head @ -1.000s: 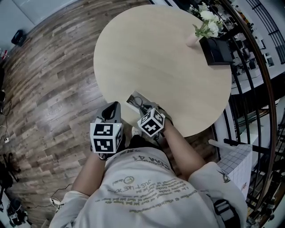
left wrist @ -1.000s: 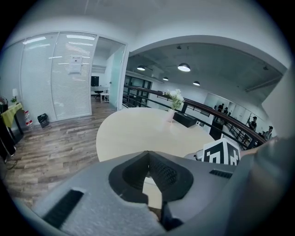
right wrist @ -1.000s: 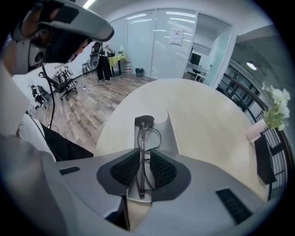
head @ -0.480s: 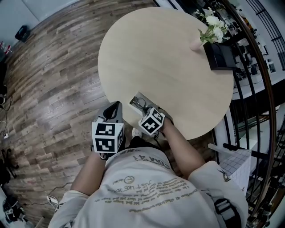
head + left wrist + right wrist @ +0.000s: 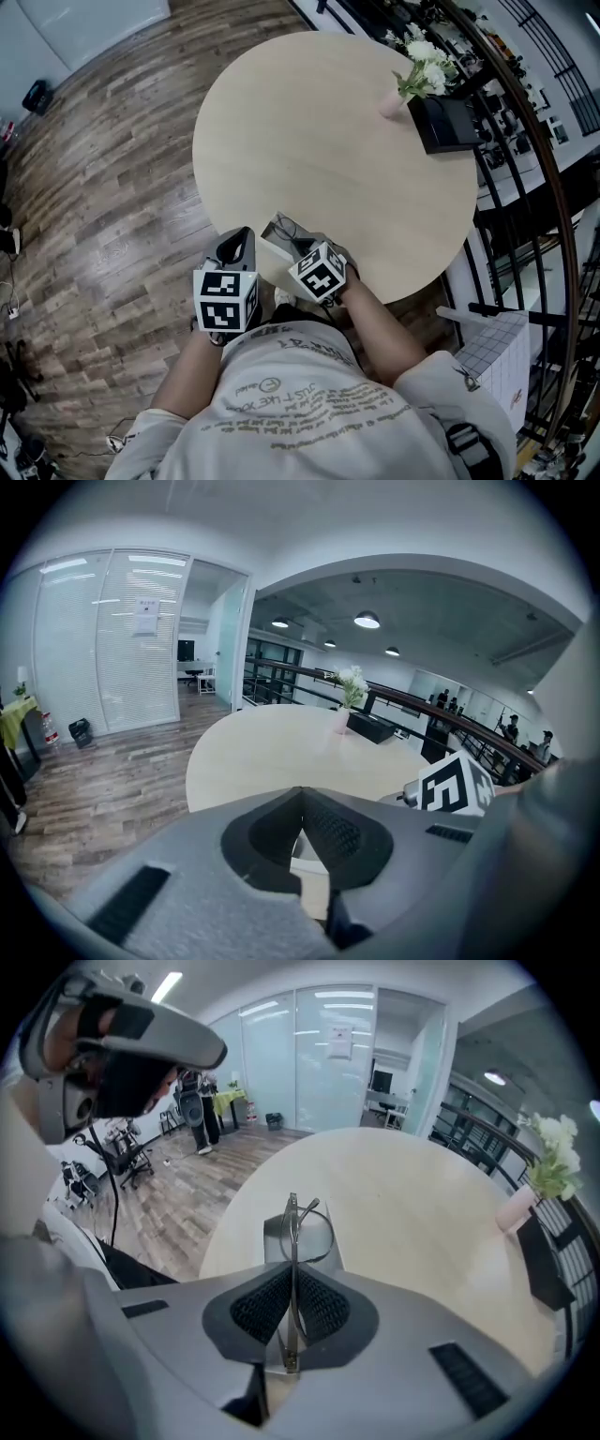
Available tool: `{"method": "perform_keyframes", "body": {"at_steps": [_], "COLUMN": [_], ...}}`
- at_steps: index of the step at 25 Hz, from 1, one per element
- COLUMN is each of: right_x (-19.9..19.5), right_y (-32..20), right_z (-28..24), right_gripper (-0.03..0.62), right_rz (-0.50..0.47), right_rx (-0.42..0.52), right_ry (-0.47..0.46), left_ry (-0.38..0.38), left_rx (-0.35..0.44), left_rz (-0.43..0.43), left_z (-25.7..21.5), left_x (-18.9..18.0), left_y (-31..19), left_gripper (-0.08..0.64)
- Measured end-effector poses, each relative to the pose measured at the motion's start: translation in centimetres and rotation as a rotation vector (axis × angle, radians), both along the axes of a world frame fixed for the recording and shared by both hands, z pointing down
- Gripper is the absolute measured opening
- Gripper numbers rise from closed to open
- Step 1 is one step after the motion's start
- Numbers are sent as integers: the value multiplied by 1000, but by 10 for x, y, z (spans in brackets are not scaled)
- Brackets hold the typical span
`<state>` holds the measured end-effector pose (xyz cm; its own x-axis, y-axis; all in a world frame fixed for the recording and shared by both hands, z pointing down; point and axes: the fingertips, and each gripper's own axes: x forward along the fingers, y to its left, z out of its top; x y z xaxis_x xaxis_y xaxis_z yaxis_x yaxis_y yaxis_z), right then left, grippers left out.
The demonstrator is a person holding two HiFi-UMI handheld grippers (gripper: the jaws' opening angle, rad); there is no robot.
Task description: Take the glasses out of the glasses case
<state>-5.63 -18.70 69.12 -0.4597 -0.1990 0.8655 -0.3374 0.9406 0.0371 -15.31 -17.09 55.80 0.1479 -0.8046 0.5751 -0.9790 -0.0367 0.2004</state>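
Right gripper [image 5: 292,1283]: jaws clamped on the glasses [image 5: 292,1241], pads pinching the thin metal frame edge-on. The glasses run straight out ahead along the gripper's own line, with a lens loop poking past the tips. Directly beyond and beneath sits the open grey case [image 5: 273,1234], at the near edge of the round desk [image 5: 403,1204]. So the glasses hang over the case mouth, and whether they're clear of it, I can't tell. The way out looks like up and back toward the person, along that same long axis.

Left gripper [image 5: 301,794]: jaws together at the tips, nothing seen between them. It hovers at the desk's near rim, just left of the case. Right has the job; left is well placed to steady the case if it drags.

Against a second ago: very little. The head has swung, sliding the desk in the view. Both grippers keep their stations by the case, the left perhaps a touch nearer.
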Motion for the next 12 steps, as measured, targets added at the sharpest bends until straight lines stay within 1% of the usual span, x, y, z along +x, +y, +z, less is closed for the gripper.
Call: {"method": "perform_keyframes", "body": {"at_steps": [1,4,6,9,12], "right_x": [-2,-5,-7,-8,-4], "right_y": [-2,-9,-15,-26,-37], "right_z": [-8,-35,-55,-86,-119], "right_gripper": [29,29,29,28,29], "right_rz": [30,162,220,259,315], "right_rx": [-8,-50,-42,31,104], "right_ry": [-42,-193,-275,-362,-446], "left_ry": [-1,-4,-7,-13,-1], "left_rx": [4,23,45,75,104], "left_rz": [5,20,33,53,67], "left_z": [-2,-11,-21,-34,-47], "left_x": [1,5,7,10,16], "left_y": [-2,-9,-14,-22,-34], "left_gripper": [12,12,13,12,12]}}
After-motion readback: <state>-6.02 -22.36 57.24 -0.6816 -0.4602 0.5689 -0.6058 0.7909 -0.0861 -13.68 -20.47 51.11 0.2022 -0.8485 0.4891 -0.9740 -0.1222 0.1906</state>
